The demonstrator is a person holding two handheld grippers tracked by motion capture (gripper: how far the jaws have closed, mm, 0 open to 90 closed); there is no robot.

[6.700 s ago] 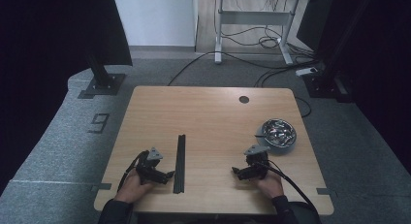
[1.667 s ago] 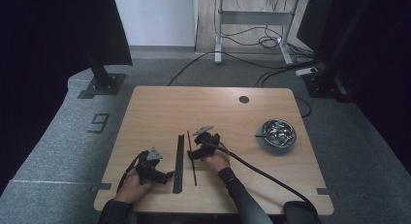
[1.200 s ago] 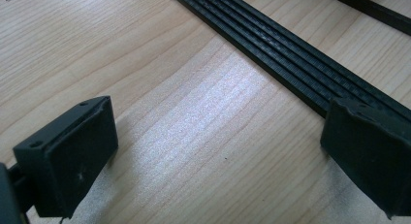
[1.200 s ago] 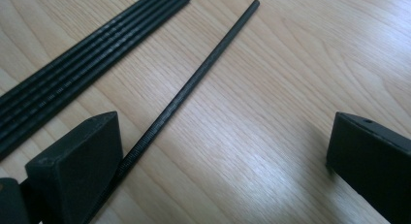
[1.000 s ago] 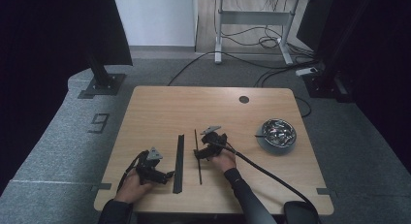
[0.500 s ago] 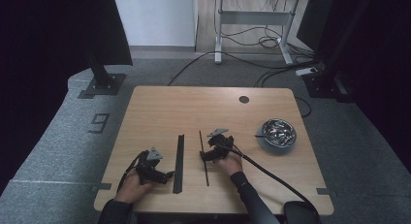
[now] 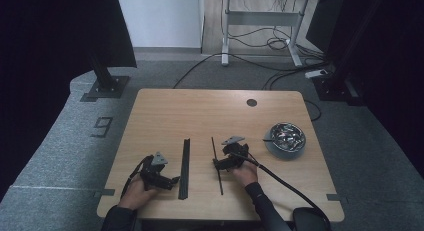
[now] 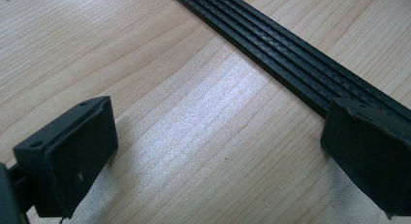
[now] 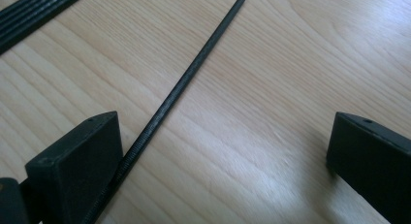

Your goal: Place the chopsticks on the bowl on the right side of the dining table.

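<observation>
Thin rod (image 9: pixel 184 81) near end hidden behind jaw; ribbed strip (image 8: pixel 291 64) cut by frame edges; bowl (image 7: pixel 285 139) contents indistinct.

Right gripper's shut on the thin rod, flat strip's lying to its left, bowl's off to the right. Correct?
Not quite. The right gripper is open: in the right gripper view its jaws stand wide apart, and the rod lies on the table beside one jaw, not clamped. The strip does lie to the rod's left and the bowl to the right.

flat strip (image 7: pixel 184 167) left of thin rod (image 7: pixel 217 165) | bowl (image 7: pixel 285 139) far right on table (image 7: pixel 200 111)
</observation>
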